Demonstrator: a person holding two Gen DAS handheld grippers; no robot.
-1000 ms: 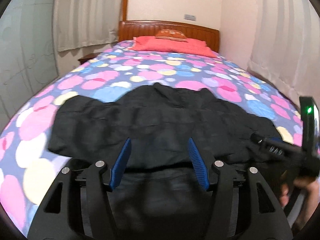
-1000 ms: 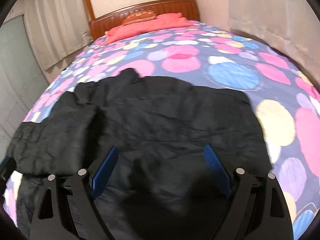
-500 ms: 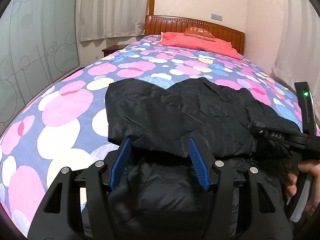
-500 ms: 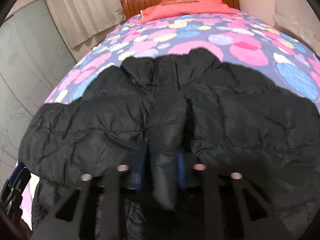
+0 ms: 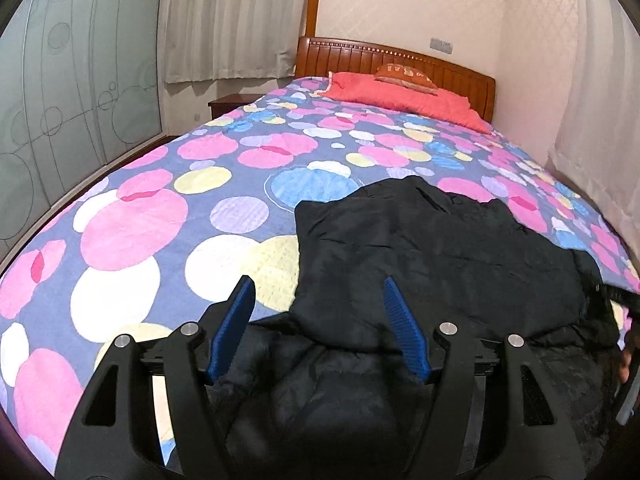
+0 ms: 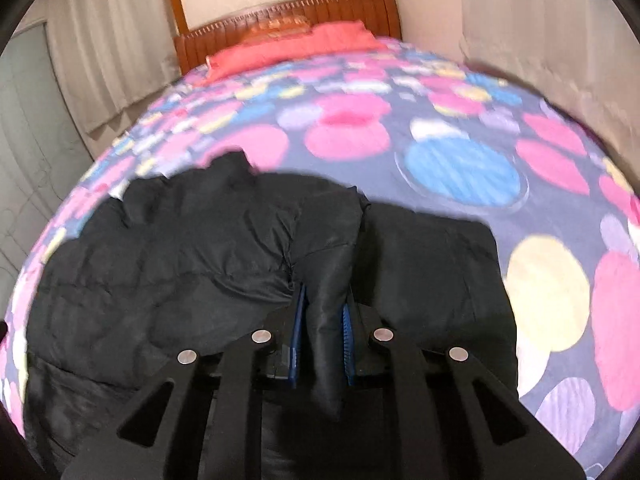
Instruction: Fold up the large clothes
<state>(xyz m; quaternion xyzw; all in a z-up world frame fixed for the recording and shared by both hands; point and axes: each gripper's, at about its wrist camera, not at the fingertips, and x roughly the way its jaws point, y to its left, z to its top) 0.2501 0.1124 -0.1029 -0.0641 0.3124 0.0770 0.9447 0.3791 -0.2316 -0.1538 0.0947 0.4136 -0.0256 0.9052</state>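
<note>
My right gripper (image 6: 322,320) is closing on a pinched ridge of the black padded jacket (image 6: 224,264), which lies across the near end of the spotted bedspread (image 5: 168,208), probably to carry that side over for a fold, though this view is blurred. My left gripper (image 5: 318,320) hovers with jaws opening over the jacket's left edge and nothing pinched.

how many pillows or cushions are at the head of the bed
2: a flat red pillow lies across the head of the spotted bedspread, and a smaller orange patterned cushion rests on it against the wooden headboard. Others could be hidden underneath.
</note>
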